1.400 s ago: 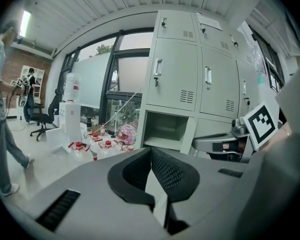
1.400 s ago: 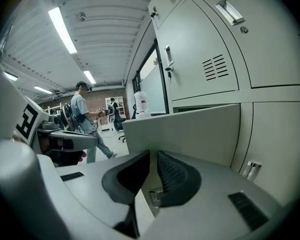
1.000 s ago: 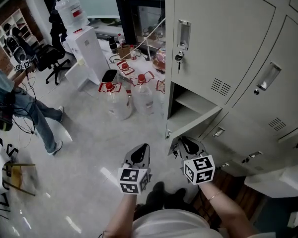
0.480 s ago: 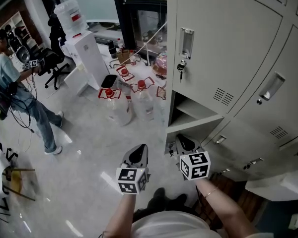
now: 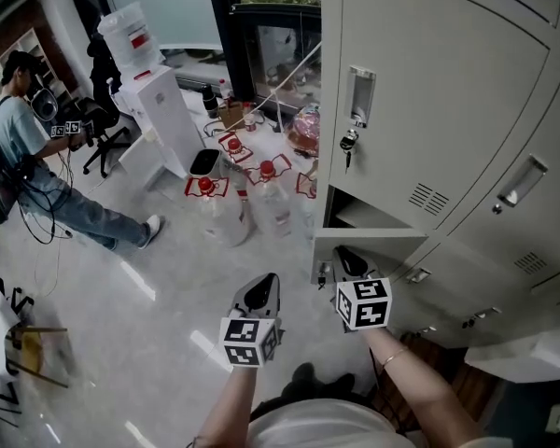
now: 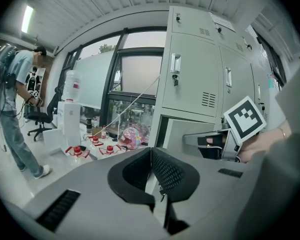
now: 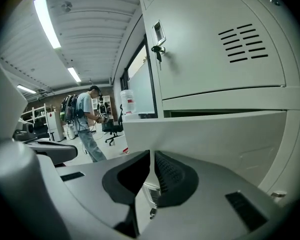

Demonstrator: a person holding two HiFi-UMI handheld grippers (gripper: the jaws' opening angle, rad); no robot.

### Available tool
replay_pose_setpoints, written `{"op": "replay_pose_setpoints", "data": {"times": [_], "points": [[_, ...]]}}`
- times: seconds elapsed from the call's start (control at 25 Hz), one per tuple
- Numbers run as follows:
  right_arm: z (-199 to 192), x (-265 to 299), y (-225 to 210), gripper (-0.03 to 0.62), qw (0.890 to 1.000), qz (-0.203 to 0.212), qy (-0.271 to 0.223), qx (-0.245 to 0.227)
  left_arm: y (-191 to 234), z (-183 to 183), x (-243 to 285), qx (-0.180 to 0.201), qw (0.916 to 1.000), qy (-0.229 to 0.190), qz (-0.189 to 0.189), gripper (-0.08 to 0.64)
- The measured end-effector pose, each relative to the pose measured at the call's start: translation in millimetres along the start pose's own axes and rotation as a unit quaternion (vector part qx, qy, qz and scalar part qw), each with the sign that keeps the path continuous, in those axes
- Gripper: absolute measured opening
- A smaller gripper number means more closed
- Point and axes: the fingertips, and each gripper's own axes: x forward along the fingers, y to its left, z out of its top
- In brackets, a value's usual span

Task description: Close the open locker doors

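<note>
Glossy pale floor (image 5: 168, 278) fills the head view from 6 to 11 o'clock. A bank of grey lockers (image 5: 429, 91) occupies 12 to 4 o'clock.

Locate the open locker door (image 5: 378, 244) in the lower row, just right of centre. It stands only slightly ajar. A strip of the compartment's interior shows between it and the closed locker above. A key (image 5: 348, 143) hangs in that upper locker's lock.

Right tongs (image 5: 343, 261): you hold them with the tips at the left end of the ajar door, at 6 o'clock from the key. In the right gripper view, the pale door panel fills the field directly behind the jaws. The jaws are drawn almost together, leaving a thin slit, with nothing pinched. Whether the tips touch the panel cannot be determined.

Left tongs (image 5: 264, 287): you hold them over bare floor at 9 o'clock from the right tongs, apart from the lockers. The jaws are pressed together at the tips and hold nothing.

Clear water jugs (image 5: 261, 189) with red caps stand on the floor at 12 o'clock from the left tongs. A white water dispenser (image 5: 154, 101) stands at 11 o'clock. A person (image 5: 28, 147) stands at the 9 o'clock edge of the view.
</note>
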Motion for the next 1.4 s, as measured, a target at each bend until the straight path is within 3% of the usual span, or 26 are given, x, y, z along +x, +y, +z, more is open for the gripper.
{"op": "replay_pose_setpoints", "data": {"times": [0.6,1.4], "points": [[16.4,39.1,-43.4,0.031,0.998,-0.055,0.005,0.015,8.0,5.3,31.7,-0.007,0.9998,0.006,-0.019,0.02],[27.6,62.3,-75.6,0.031,0.995,-0.094,0.006,0.038,27.9,6.8,32.9,-0.01,0.9999,0.008,-0.007,0.021]]}}
